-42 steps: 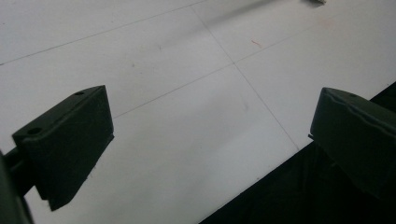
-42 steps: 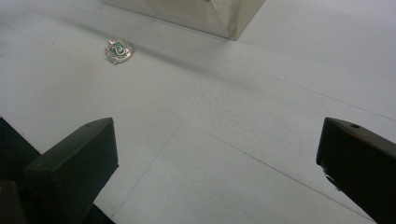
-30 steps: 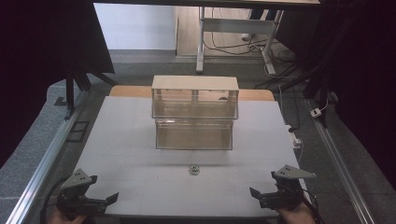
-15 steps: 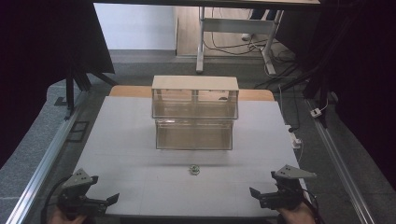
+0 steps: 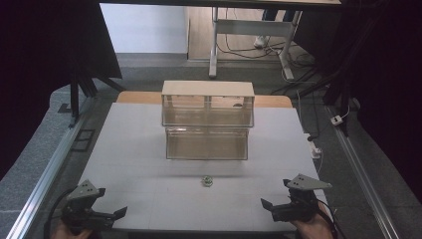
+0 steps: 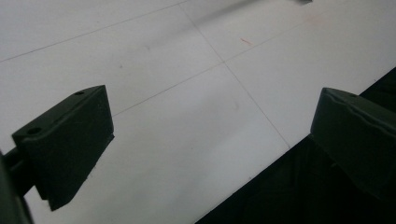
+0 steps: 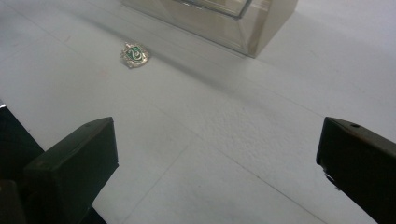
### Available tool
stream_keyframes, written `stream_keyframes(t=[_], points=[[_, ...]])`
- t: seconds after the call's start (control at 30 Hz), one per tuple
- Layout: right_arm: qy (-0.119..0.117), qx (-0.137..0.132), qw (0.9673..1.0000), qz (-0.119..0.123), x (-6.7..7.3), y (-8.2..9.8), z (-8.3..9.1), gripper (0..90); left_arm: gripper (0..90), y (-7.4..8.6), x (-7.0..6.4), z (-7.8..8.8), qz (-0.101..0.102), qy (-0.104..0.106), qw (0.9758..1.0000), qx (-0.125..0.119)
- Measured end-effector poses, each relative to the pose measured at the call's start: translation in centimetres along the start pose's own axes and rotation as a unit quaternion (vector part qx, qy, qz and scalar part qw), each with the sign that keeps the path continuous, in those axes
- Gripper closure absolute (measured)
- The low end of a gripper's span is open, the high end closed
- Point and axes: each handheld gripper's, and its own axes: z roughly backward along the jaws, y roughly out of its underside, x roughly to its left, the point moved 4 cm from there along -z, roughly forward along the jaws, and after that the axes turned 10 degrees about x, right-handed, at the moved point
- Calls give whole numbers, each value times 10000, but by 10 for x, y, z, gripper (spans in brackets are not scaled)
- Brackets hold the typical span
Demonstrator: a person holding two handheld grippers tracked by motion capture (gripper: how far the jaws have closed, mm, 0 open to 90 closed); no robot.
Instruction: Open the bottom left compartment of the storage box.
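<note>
Work looks barely begun, with nothing grasped yet. Left gripper [image 5: 118, 213] waits at the table's [image 5: 134, 149] near left edge, jaws spread and empty. Green badge [image 5: 206, 181] lies mid-table, just before the clear drawer box [image 5: 207, 124]. Right gripper [image 5: 264, 204], jaws released, faces it, well apart.

A big white table [image 5: 149, 149] sits in the middle. Grey floor [image 5: 40, 164] runs along both sides. Past the table stands a metal desk frame [image 5: 249, 30] with wires on the floor under it. A white plug [image 5: 337, 120] lies on the floor to the right.
</note>
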Motion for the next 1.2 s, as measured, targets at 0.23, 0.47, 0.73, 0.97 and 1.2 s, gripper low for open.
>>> stream_keyframes(t=[0.23, 0.47, 0.73, 0.97, 1.2], points=[[-136, -71, 9997, 194, 5, -8, -9, 0, 0, 0, 0, 0, -28, -9, 10000, 26], [-295, -52, 9994, 164, 8, -14, -19, 0, 0, 0, 0, 0, -19, 10, 10000, 19], [-441, -90, 9989, -96, 7, -20, -25, 0, 0, 0, 0, 0, -8, 22, 10000, 20], [-364, 57, 9993, 19, 9, -28, -35, 0, 0, 0, 1, 0, 18, 37, 10000, 10], [-179, 84, 9998, 39, 9, -40, -44, 0, 0, 0, 1, 0, 28, 59, 10000, 5]])
